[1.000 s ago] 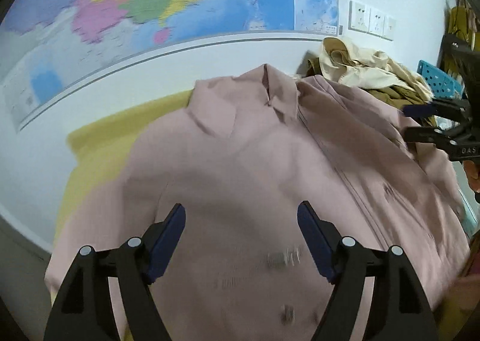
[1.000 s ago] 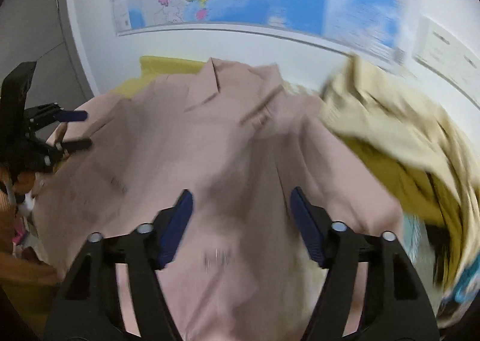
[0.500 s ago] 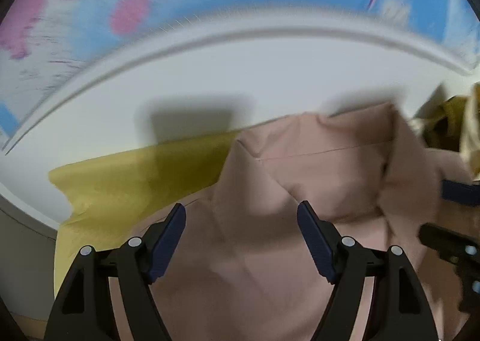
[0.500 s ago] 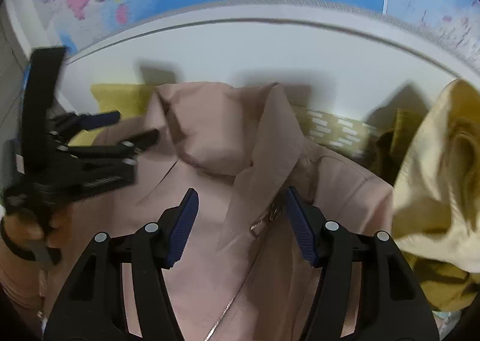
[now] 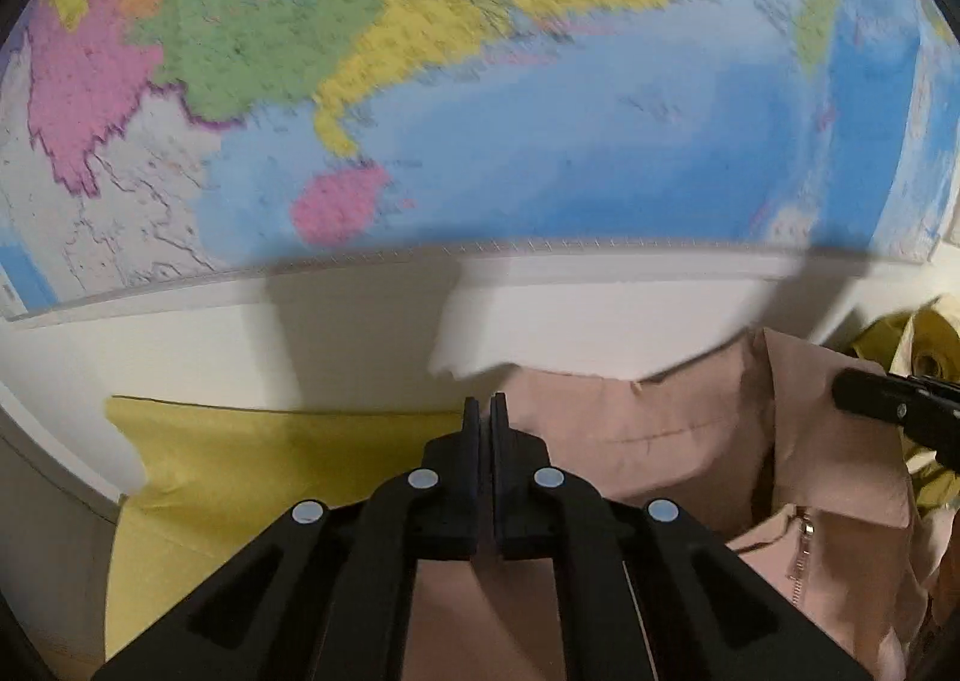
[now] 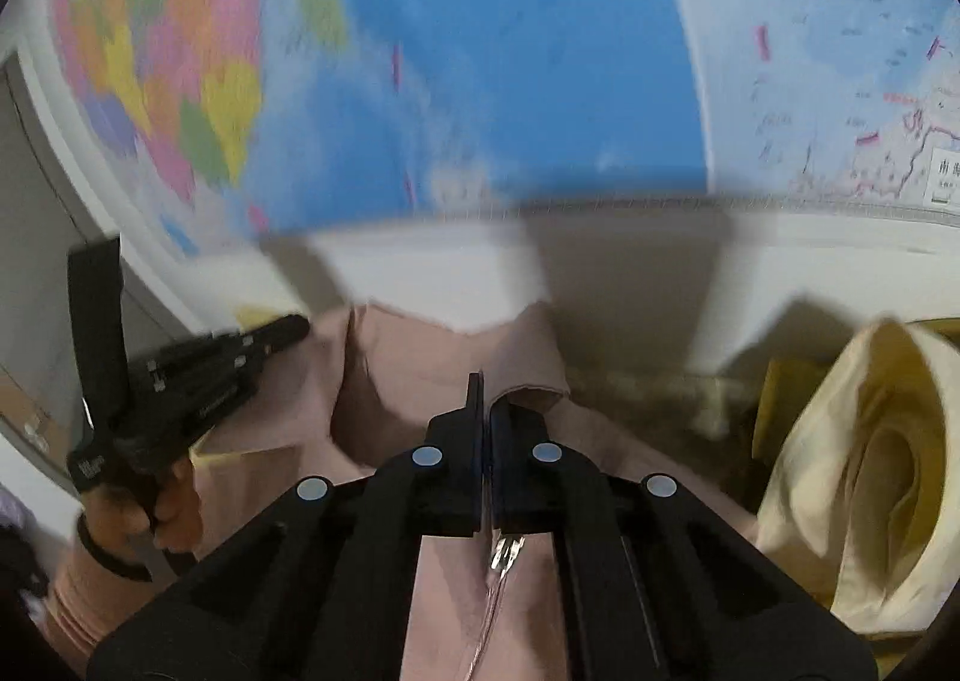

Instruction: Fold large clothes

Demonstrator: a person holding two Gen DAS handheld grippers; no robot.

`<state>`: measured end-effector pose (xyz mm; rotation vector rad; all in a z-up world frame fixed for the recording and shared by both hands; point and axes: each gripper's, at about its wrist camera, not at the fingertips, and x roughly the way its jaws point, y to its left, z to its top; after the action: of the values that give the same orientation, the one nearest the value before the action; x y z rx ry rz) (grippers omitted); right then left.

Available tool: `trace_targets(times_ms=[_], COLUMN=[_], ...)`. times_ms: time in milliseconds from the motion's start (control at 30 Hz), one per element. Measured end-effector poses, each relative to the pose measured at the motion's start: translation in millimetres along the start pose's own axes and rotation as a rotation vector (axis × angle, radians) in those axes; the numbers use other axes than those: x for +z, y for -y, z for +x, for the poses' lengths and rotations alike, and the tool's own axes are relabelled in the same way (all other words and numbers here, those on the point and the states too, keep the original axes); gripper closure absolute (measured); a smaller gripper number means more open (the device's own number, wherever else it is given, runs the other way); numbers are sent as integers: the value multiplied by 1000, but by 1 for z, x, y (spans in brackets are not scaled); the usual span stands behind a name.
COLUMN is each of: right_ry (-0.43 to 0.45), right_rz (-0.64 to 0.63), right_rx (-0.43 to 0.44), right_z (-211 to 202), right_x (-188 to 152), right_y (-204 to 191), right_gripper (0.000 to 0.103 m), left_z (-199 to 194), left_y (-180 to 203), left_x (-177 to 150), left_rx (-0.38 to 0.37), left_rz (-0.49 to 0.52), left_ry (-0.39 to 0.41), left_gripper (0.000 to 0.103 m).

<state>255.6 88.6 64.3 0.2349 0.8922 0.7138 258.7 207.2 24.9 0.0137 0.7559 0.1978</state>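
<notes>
Left hand-held gripper [image 5: 485, 411] and right hand-held gripper [image 6: 483, 390] both have jaws pressed together, each clamping the pink jacket [image 5: 672, 441] directly beneath them, near its collar below the wall map [image 5: 480, 81].

The wall map [image 5: 480, 81] above both claws is smeared, its lettering unreadable. Whether the left claw [image 5: 482, 411] pinches any pink jacket [image 5: 660, 429] cannot be told. Beyond the right claw [image 6: 485, 399], the cream garment [image 6: 858, 471] runs off frame.

Black tool [image 5: 485, 411] — silver rivets
</notes>
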Motion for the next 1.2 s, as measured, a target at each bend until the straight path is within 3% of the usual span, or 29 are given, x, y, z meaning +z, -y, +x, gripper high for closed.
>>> trace_targets(times_ms=[100,233,300,333,400,433,467,567,633,767,833,867,1000,1100,1200], right_ry=[19,-138,-174,-181,-162,-166,-167,-146,-150,-151,-130,-110,-106,-180,-244], right_rz=[-1,-36,-74,-101,-125,-127,-120,-166,-184,-222,-270,-275,-152,-80,-8], right_rx=[-33,-121,-194,-243,-260,-245,-227,-228,-232,-218,-238,-268,-336,-434,-388], right_z=[8,50,54,53,49,46,39,17,2,-36,-72,-92,-150,-179,-183], right_x=[2,-8,-16,-19,-16,-17,-17,-18,-24,-48,-72,-85,-133,-184,-224], right_y=[4,13,14,14,14,15,16,16,15,8,10,16,59,90,97], right_gripper=[101,99,77,56,59,59,59,51,51,51,50,43,30,24,24], left_z=[10,42,41,37,28,20,14,7,9,6,-6,-14,-44,-58,-70], left_y=[-3,-6,-12,-12,-5,2,11,37,53,67,73,75,94,113,136], left_x=[-3,-22,-38,-42,-46,-49,-52,-58,-64,-80,-89,-94,-113,-124,-133], left_rx=[50,64,44,25,-3,-38,-59,-148,-175,-201,-234,-238,-297,-353,-401], left_rz=[13,19,26,39,82,123,170,275,327,312,308,311,353,386,411], left_ry=[10,-66,-76,-57,-29,-3,21,27,24,11,26,34,58,57,56], left_gripper=[103,102,102,98,81,67,64,58,54,54,54,53,41,38,33])
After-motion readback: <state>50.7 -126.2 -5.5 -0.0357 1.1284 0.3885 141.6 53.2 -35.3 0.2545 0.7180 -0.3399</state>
